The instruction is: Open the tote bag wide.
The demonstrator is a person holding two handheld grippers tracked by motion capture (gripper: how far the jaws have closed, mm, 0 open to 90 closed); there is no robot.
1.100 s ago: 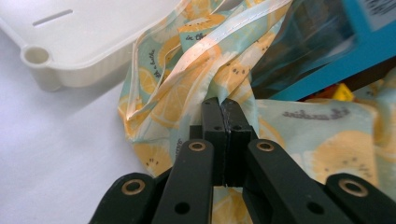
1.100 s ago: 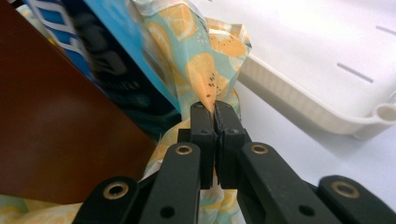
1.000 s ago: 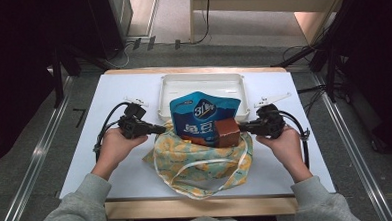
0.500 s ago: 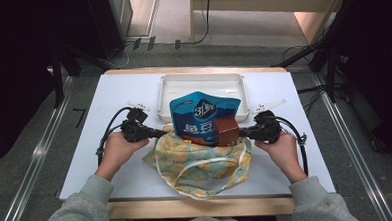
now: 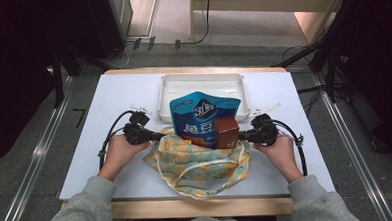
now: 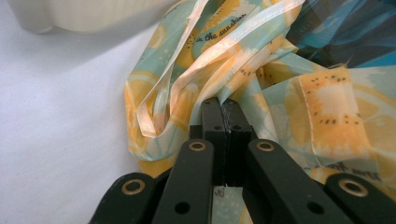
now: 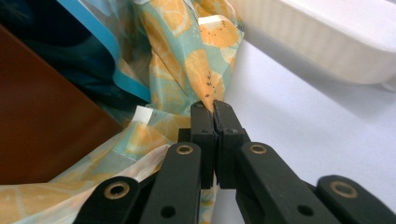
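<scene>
Jaws of the left gripper (image 5: pixel 157 137) and right gripper (image 5: pixel 241 136) each pinch an edge of the lemon-print bag (image 5: pixel 198 160), which holds a blue pouch (image 5: pixel 204 112) and brown box (image 5: pixel 227 131).

Two forearms in grey sleeves reach in from the near edge. The left hand (image 5: pixel 117 153) holds the left tool (image 5: pixel 157 136) pointing right; the right hand (image 5: pixel 277 149) holds the right tool (image 5: pixel 241 136) pointing left. Both tools' jaws are clamped together, pinching cloth.

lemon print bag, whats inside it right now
A blue snack pouch and a brown box stand in the lemon print bag, tops sticking out. Their lower parts, and anything beneath them, are covered by the fabric.
</scene>
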